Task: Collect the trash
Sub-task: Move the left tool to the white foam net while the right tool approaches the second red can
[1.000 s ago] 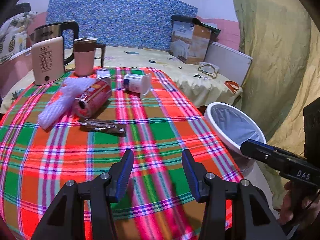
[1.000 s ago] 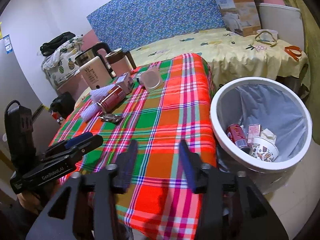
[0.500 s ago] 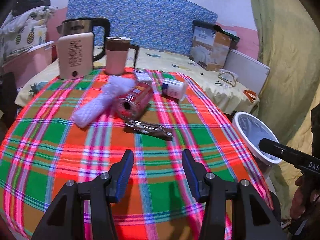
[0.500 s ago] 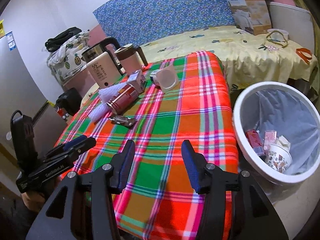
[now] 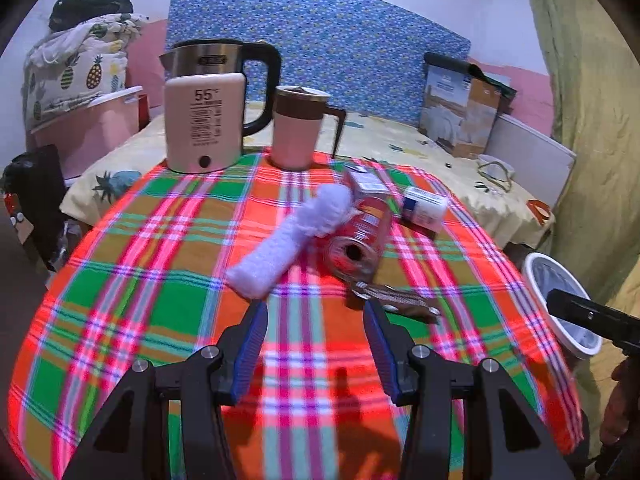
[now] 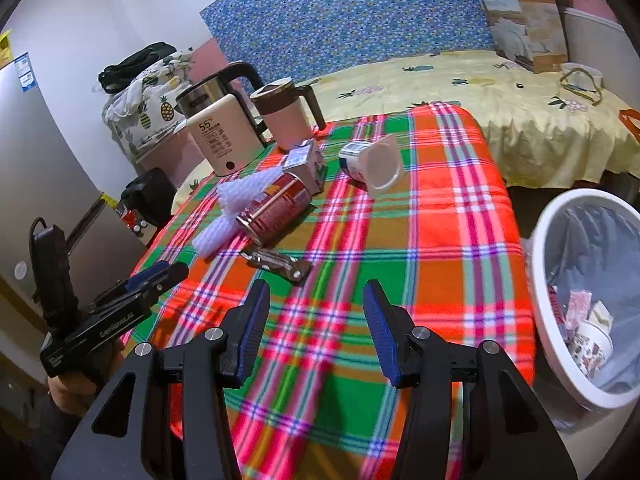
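On the plaid tablecloth [image 5: 160, 312] lie a white foam net [image 5: 292, 236], a red can [image 5: 358, 240] on its side, a brown wrapper [image 5: 394, 300], a small carton [image 5: 366, 182] and a toppled yogurt cup [image 5: 424, 208]. My left gripper [image 5: 316, 312] hovers open just in front of the foam net and the wrapper, holding nothing. My right gripper [image 6: 316, 296] is open and empty above the cloth, a short way before the wrapper [image 6: 278, 262]; the can [image 6: 276, 208] and yogurt cup [image 6: 374, 162] lie farther off. The white trash bin [image 6: 548, 300] stands right of the table.
An electric kettle [image 5: 208, 116] and a pink mug [image 5: 298, 128] stand at the table's far edge. Behind is a bed with a yellow sheet [image 6: 480, 96] and a cardboard box [image 6: 524, 16]. Several discarded items [image 6: 588, 328] lie in the bin. A grey cabinet [image 6: 32, 168] stands left.
Both grippers have swung left across the table toward the trash items; the bin has slid to the right in both views. Jaw gaps look unchanged.
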Available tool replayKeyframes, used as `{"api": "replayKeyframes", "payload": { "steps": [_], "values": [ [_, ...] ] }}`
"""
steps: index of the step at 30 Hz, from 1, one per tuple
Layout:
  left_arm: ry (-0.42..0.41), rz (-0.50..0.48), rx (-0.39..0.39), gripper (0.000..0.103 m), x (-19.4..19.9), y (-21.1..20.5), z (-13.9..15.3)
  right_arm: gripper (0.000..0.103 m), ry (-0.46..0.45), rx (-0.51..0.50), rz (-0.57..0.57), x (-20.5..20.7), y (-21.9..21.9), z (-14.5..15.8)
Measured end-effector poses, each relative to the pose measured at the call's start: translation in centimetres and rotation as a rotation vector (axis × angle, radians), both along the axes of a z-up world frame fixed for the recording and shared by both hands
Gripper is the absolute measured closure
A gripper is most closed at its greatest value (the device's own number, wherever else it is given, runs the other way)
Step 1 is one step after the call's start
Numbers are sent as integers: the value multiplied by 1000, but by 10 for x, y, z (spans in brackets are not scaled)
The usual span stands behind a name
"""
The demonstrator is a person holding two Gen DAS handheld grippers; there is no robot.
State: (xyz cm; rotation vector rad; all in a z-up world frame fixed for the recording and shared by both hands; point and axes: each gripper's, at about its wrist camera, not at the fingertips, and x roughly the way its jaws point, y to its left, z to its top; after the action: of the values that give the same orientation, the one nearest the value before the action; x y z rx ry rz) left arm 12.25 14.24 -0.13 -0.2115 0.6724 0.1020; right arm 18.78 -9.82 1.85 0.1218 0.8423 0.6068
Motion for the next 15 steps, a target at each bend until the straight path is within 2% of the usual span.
{"api": "replayKeyframes", "payload": {
  "steps": [8, 15],
  "values": [
    [29, 13, 13, 53, 35, 28, -11, 53, 34, -5, 17, 18, 26, -7],
    [115, 25, 31, 53, 74, 36, -31, 53, 51, 3, 24, 36, 45, -10]
  ]
}}
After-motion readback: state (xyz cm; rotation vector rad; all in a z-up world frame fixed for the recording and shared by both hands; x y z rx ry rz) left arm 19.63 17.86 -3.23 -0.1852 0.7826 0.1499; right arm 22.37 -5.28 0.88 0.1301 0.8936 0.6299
